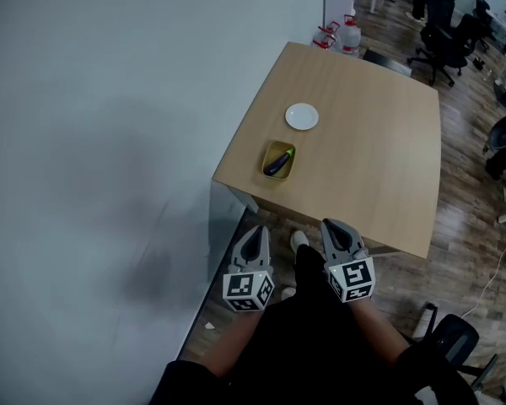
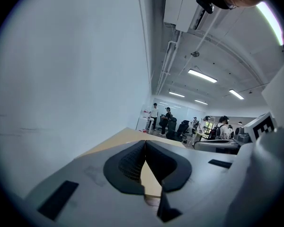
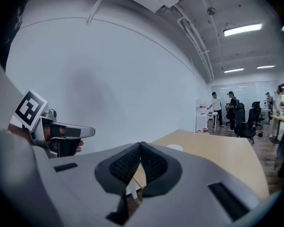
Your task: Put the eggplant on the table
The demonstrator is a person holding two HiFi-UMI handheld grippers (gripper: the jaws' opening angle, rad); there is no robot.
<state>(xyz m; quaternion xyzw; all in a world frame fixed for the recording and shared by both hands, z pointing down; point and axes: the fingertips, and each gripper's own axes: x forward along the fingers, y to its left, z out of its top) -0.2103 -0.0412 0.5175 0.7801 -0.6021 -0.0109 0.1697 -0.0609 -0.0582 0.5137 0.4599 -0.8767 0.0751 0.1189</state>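
Note:
A dark purple eggplant (image 1: 278,164) lies in a small yellow dish (image 1: 279,159) near the front left corner of the light wooden table (image 1: 363,133). Both grippers are held short of the table's near edge, above the floor. My left gripper (image 1: 255,236) is shut with nothing in it; in the left gripper view its tips (image 2: 145,142) meet. My right gripper (image 1: 333,229) is shut and empty too, and its tips (image 3: 141,144) touch in the right gripper view. The left gripper (image 3: 85,132) also shows at the left of the right gripper view.
A white plate (image 1: 302,116) sits behind the yellow dish on the table. A white wall (image 1: 110,125) runs along the left. Office chairs (image 1: 443,36) and people stand beyond the table's far end. A black chair base (image 1: 451,340) is on the wooden floor at the lower right.

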